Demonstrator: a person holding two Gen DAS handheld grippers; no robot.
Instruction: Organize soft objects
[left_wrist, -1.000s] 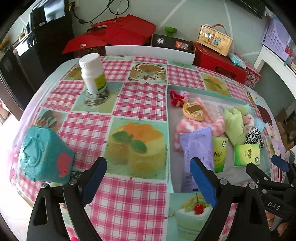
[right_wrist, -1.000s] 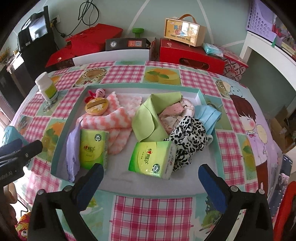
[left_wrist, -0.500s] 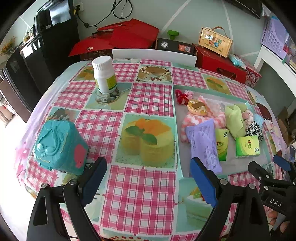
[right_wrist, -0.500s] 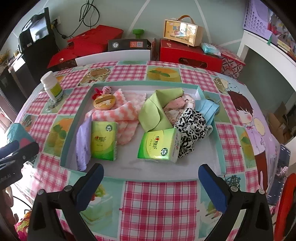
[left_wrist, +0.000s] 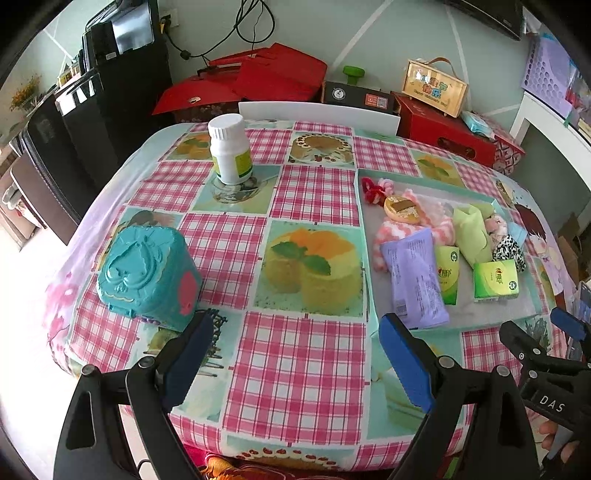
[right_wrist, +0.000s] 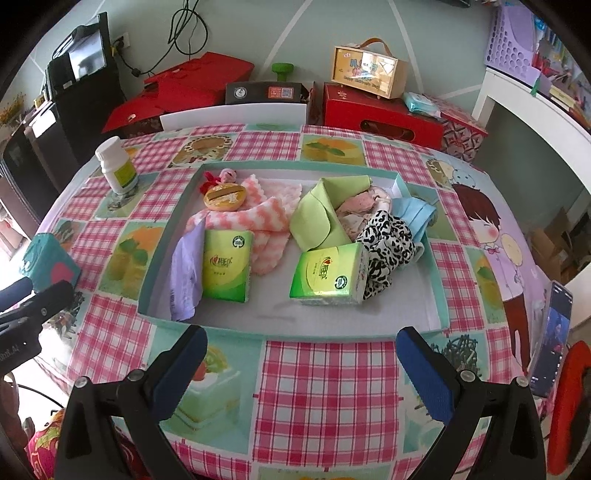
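Left view: the left gripper (left_wrist: 295, 349) has drawn back from the tabletop (left_wrist: 314, 192), fingers spread and empty; the tray (left_wrist: 364, 258) now lies ahead and to the right of them. Right view: the right gripper (right_wrist: 301, 363) has likewise withdrawn, fingers spread, nothing held; soft items sit heaped in the tray just beyond, tissue packs (right_wrist: 327, 275) nearest. Sorting appears finished or paused.

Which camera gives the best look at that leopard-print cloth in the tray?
The right wrist view: the leopard-print cloth lies near the middle, draped beside a green tissue pack. In the left wrist view the cloth is small and squeezed near the right edge.
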